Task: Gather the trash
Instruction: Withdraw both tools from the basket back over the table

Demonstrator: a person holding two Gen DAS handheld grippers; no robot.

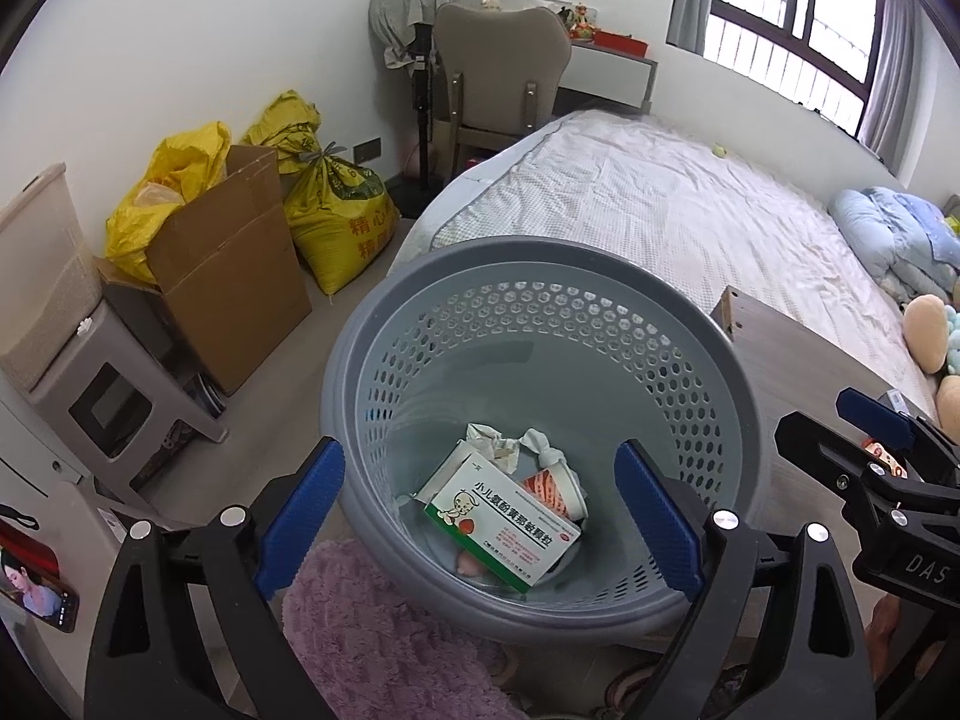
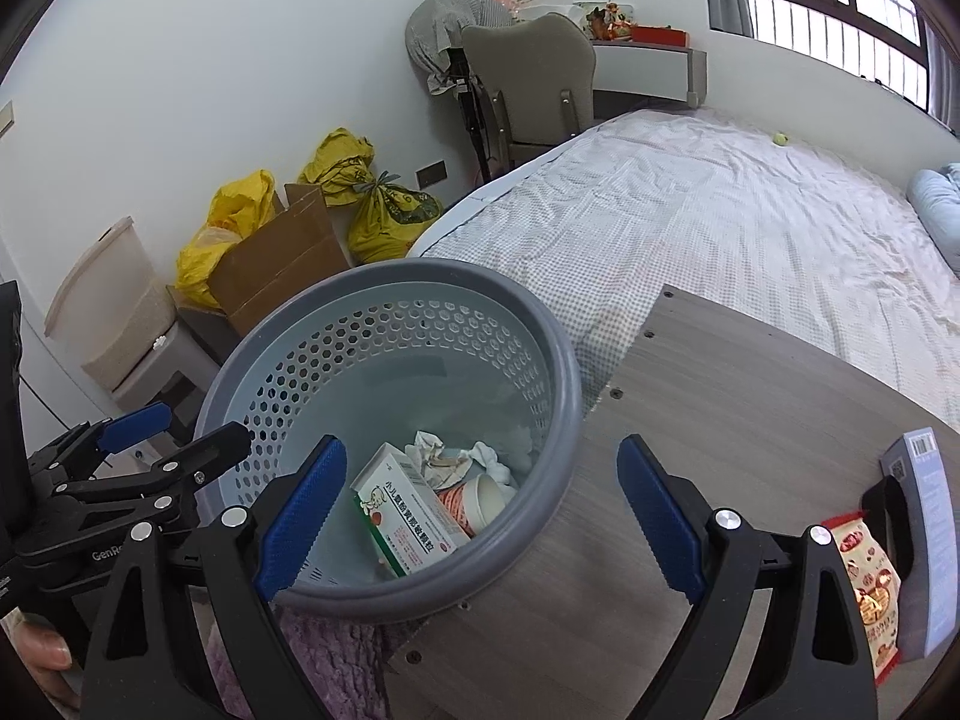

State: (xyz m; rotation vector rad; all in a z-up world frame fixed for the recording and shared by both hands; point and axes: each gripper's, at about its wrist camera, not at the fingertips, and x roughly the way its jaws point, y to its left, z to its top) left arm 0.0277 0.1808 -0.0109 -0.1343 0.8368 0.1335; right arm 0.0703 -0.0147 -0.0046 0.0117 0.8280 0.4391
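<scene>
1. Currently both grippers hover with jaws apart and empty: the left gripper [image 1: 480, 519] over the grey perforated bin [image 1: 708, 360], the right gripper [image 2: 480, 519] straddling the bin's rim and the wood-grain counter [image 2: 750, 372].
2. Inside the bin lie a green-and-white medicine box [image 1: 504, 519], a red-patterned paper cup [image 1: 555, 492] and crumpled tissue [image 1: 495, 441].
3. Remaining trash seems to be the red snack packet [image 2: 867, 588], just beside a grey-blue booklet [image 2: 927, 540] at the counter's right edge.
4. To do the next pickup well, I'd swing the right gripper rightward, pinch the crinkly packet at its middle, and leave the booklet alone.
</scene>
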